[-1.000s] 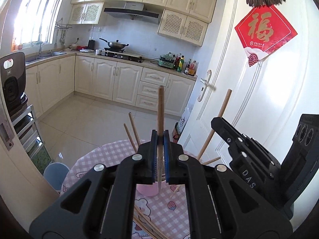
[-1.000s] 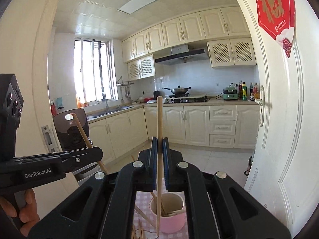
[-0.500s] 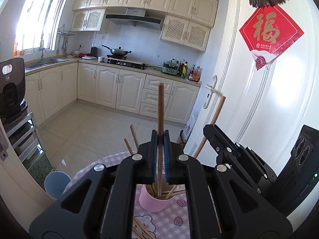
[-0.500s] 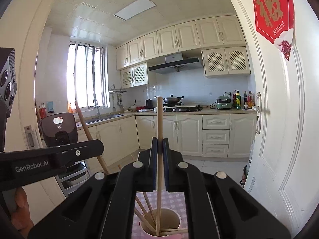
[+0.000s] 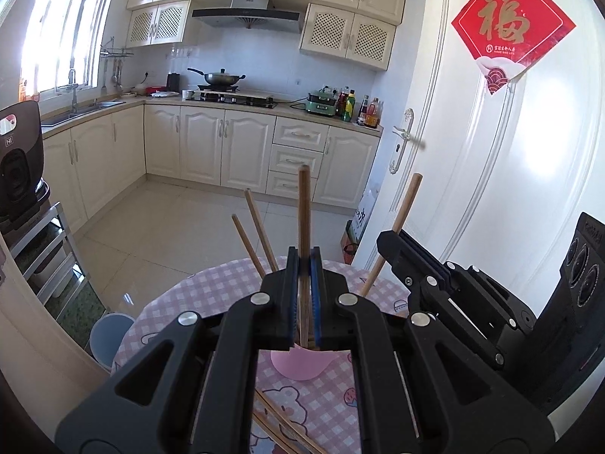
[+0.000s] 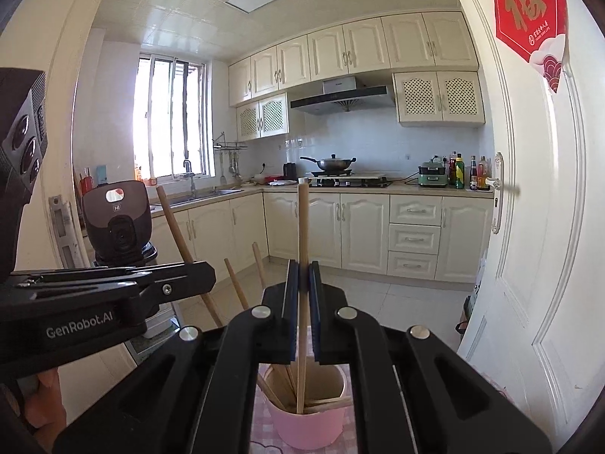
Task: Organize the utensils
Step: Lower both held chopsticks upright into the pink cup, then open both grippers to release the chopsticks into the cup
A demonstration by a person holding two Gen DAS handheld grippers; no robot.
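While each chopstick hangs upright so its tip drops cleanly into the pink cup [image 6: 308,422] at lower centre, the left tongs [image 5: 303,295] clench one chopstick [image 5: 304,208] and the right tongs [image 6: 301,302] clench another [image 6: 302,227], its tip already inside.

Your left gripper [image 5: 303,265] is clamped tight on an upright chopstick [image 5: 303,204] and tips downward. Your right gripper [image 6: 300,276] sits close beside it, nearer level, its jaws likewise pinched on a chopstick [image 6: 302,219]. Part of your left hand [image 6: 45,397] shows beneath its gripper.
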